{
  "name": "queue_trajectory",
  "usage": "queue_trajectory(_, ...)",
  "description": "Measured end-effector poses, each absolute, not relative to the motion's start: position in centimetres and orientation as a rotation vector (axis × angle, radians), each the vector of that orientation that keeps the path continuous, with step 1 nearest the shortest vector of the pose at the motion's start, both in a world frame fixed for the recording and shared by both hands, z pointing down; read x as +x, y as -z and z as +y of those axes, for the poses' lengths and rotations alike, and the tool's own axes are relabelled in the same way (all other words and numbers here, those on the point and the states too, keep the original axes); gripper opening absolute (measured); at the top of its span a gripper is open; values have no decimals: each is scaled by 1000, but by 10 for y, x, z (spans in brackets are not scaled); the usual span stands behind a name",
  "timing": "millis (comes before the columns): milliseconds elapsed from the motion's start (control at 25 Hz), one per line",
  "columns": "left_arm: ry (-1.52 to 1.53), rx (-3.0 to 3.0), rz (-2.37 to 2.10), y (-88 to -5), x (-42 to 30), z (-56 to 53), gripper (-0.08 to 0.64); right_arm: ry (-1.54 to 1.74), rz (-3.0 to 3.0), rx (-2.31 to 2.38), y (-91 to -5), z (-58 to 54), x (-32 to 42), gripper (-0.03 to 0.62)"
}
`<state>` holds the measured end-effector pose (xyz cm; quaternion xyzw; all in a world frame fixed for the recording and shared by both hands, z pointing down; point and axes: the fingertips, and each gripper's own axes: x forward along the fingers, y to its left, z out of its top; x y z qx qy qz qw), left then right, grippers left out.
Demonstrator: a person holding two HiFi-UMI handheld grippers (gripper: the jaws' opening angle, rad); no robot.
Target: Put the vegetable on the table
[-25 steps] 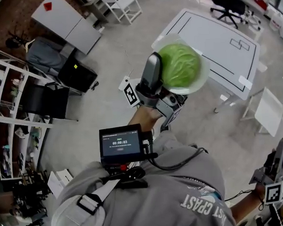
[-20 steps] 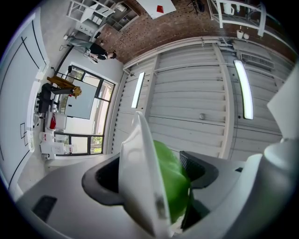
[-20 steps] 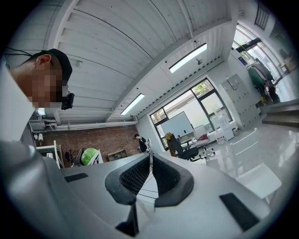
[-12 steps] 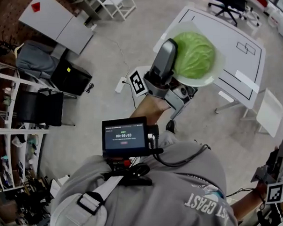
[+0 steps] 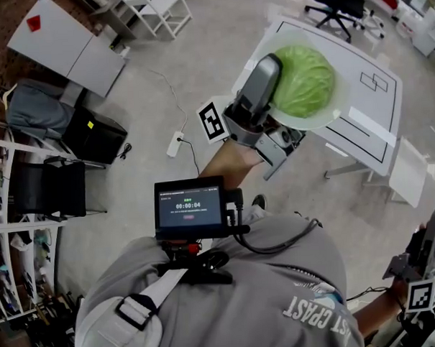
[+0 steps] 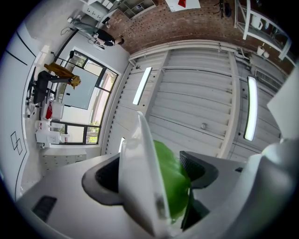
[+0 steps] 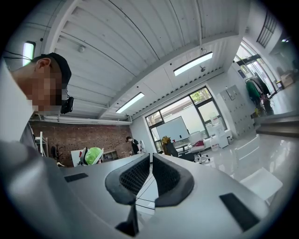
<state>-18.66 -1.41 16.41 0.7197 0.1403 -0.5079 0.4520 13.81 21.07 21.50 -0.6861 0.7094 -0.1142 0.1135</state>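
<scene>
A green cabbage [image 5: 305,80] lies on a white plate [image 5: 322,119]. My left gripper [image 5: 275,96] is shut on the two together, holding them in the air over the near corner of the white table [image 5: 361,91] with black lines. In the left gripper view the plate [image 6: 140,177] stands edge-on against one pad, with the cabbage [image 6: 170,182] pressed by the other pad of the left gripper [image 6: 154,179]. My right gripper [image 5: 423,257] hangs low at the lower right. Its jaws [image 7: 151,172] are shut with nothing between them. That view also shows the cabbage [image 7: 93,155] far off at the left.
A black office chair [image 5: 336,2] stands behind the table and a small white stool [image 5: 408,171] to its right. A white chair [image 5: 156,6], a grey cabinet [image 5: 64,43], a black case [image 5: 93,135] and shelving [image 5: 18,214] line the left. A screen [image 5: 189,206] sits on the person's chest.
The left gripper has carried the plate and cabbage forward and to the right, from over the floor to over the table's near corner. The right gripper has stayed low.
</scene>
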Motion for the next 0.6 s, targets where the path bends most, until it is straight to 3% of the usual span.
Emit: queue_trajectory(600,1253,1766,289,-177,-148,-41,377,374,2103,-1984,-226,177,182,8)
